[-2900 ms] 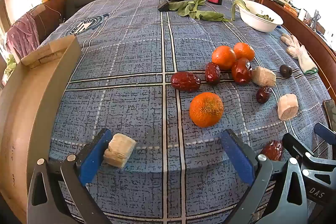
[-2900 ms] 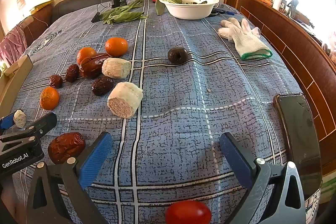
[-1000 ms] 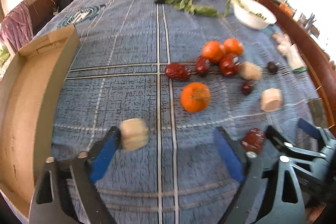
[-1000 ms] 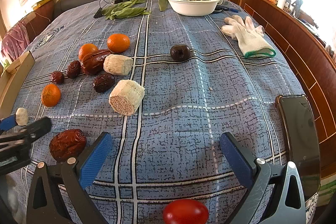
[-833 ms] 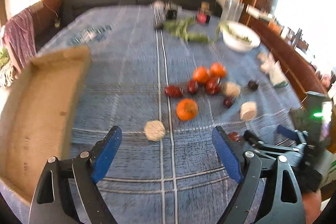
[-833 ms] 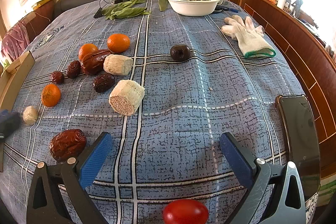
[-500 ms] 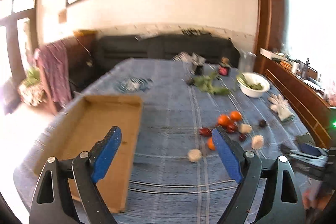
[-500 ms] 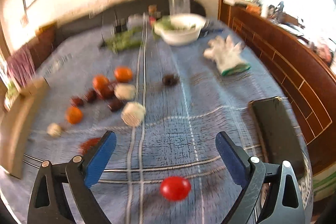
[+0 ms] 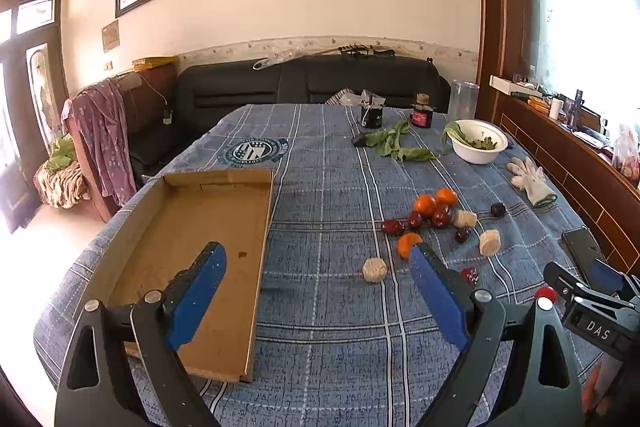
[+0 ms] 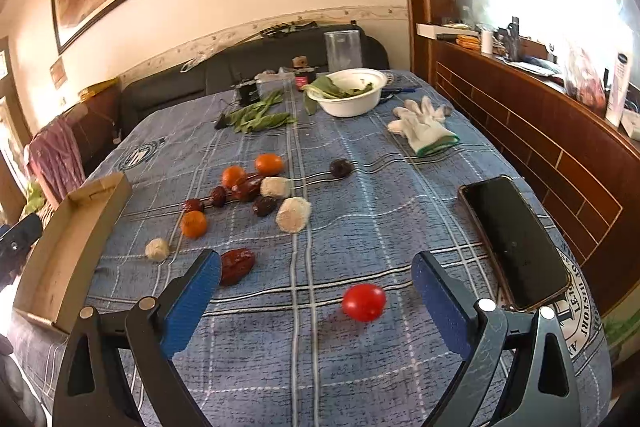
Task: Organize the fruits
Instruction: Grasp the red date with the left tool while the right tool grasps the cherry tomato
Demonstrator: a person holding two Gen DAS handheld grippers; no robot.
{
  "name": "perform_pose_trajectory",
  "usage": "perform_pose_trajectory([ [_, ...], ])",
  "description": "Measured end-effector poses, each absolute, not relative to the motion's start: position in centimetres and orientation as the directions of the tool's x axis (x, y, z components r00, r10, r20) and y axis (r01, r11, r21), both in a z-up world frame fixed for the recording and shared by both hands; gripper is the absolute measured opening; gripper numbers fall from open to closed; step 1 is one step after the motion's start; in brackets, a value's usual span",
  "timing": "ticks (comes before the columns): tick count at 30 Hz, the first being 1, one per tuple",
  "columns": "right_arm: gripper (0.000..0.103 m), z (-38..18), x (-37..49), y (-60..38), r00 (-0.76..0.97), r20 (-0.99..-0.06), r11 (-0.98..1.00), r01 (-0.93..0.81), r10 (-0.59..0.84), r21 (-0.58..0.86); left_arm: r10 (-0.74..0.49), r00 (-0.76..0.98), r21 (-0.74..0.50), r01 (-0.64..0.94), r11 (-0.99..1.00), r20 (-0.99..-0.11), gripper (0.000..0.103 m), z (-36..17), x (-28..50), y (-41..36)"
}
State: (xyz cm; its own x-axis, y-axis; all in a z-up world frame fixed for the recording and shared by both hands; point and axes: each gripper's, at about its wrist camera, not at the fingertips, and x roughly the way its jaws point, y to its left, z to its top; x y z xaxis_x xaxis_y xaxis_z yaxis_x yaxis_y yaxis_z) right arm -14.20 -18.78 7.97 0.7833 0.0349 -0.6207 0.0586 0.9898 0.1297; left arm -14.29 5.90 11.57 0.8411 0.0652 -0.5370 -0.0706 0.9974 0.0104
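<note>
i've pulled both grippers up and back; my left gripper (image 9: 316,291), its jaws just widened, and right gripper (image 10: 316,301) gape empty. the fruits (image 10: 248,187) lie loose on the cloth, cardboard tray (image 9: 180,227) still bare: nothing sorted.

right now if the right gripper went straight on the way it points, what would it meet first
Probably the small red tomato: it lies on the blue plaid cloth between the open jaws of the right gripper, a little right of the midline. Depth is unclear in this fisheye view, so the jaws might touch bare cloth instead.
</note>
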Motion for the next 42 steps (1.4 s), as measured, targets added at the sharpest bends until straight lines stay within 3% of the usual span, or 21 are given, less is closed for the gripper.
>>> perform_pose_trajectory([
  [42,0.098,5.7,-14.2,-19.0,0.752,-0.659,0.994,0.067,0.006,0.085,-0.008,0.820,-0.018,-0.003,1.000,-0.572,0.092,10.3,-14.2,4.3],
])
